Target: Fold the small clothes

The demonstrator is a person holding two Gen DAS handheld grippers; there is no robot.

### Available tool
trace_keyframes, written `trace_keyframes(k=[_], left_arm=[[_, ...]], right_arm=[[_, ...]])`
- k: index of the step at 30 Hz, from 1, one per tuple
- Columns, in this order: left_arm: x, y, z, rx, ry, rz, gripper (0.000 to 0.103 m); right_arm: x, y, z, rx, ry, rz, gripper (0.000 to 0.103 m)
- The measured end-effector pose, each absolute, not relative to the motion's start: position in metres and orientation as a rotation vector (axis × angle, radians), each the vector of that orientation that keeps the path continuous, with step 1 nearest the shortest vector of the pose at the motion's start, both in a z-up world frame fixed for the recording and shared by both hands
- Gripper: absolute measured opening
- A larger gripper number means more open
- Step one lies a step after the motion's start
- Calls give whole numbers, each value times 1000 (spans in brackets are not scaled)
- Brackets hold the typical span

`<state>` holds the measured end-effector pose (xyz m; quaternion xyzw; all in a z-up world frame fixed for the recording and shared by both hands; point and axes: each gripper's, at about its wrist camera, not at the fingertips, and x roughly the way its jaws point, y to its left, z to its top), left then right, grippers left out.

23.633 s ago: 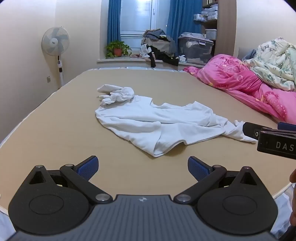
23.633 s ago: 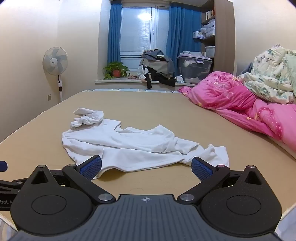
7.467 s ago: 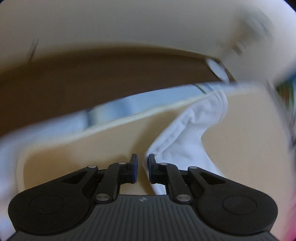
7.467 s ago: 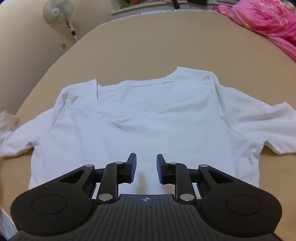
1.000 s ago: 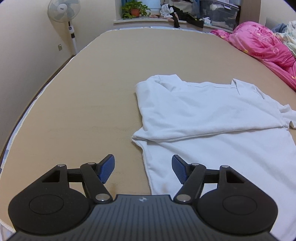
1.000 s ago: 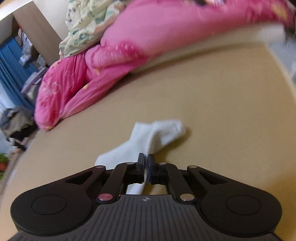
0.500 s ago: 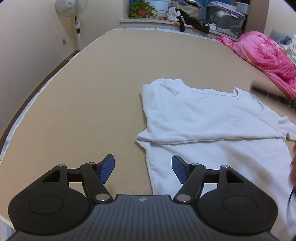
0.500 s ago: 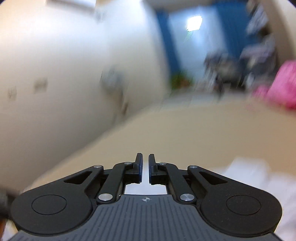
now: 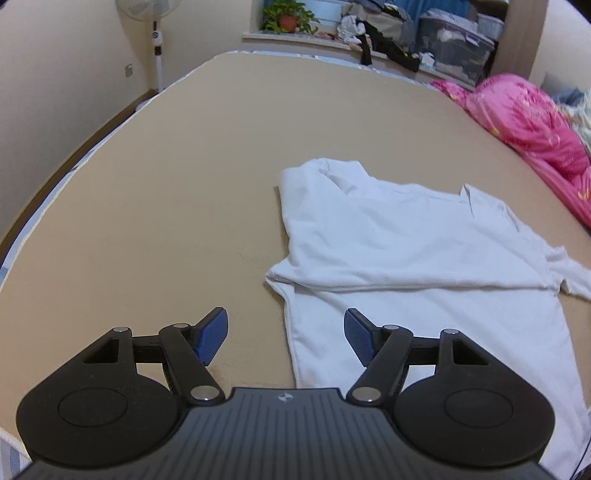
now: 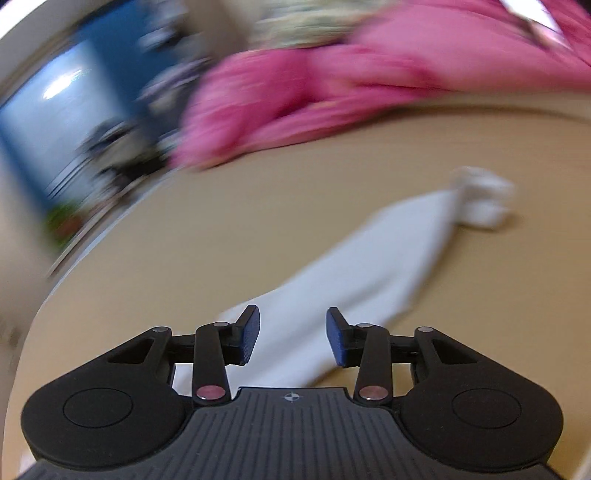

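Left gripper (image 9: 285,334): jaws spread wide, nothing between the blue pads (image 9: 211,335). It hangs above the tan bed (image 9: 155,206), tilted down toward it. The near left edge of the white shirt (image 9: 417,258) lies below the gap, closer to the right pad; no contact can be seen.

Right gripper (image 10: 292,335): jaws part-way apart and opening. White cloth lies on the bed behind and below the gap, but neither pad presses on it, so the gripper has let go. This view is smeared by motion, and fine detail beyond the fingers cannot be read.

Shirt: spread flat on the bed, right of centre in the left wrist view. Its left side is folded inward across the chest, leaving a straight fold line running across the body. The collar points toward the far end of the bed. The right sleeve (image 9: 569,275) lies out flat toward the right edge of the view. In the right wrist view the cloth runs from the gripper away to upper right and ends in a small bunched lump (image 10: 484,199).

Surroundings: a pink quilt (image 9: 532,122) is heaped along the right side of the bed. A standing fan (image 9: 157,33) is by the left wall. A potted plant (image 9: 286,16) sits on the sill at the far end, beside a pile of clothes and storage boxes.
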<state>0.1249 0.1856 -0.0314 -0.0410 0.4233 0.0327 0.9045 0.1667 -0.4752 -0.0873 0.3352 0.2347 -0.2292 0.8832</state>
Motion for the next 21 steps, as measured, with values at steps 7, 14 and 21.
trace_keyframes(k=[7,14,21], left_arm=[[134,181,-42,-39,900,88,75],[136,173,-48,4,913,79,76],[137,174,-46,-5,900,74,75]], right_arm=[[166,-553,-126,884,435,-630,46],[188,-570,-142,853,418,-702,4],[214,-485,-76,540,269,-600,3]])
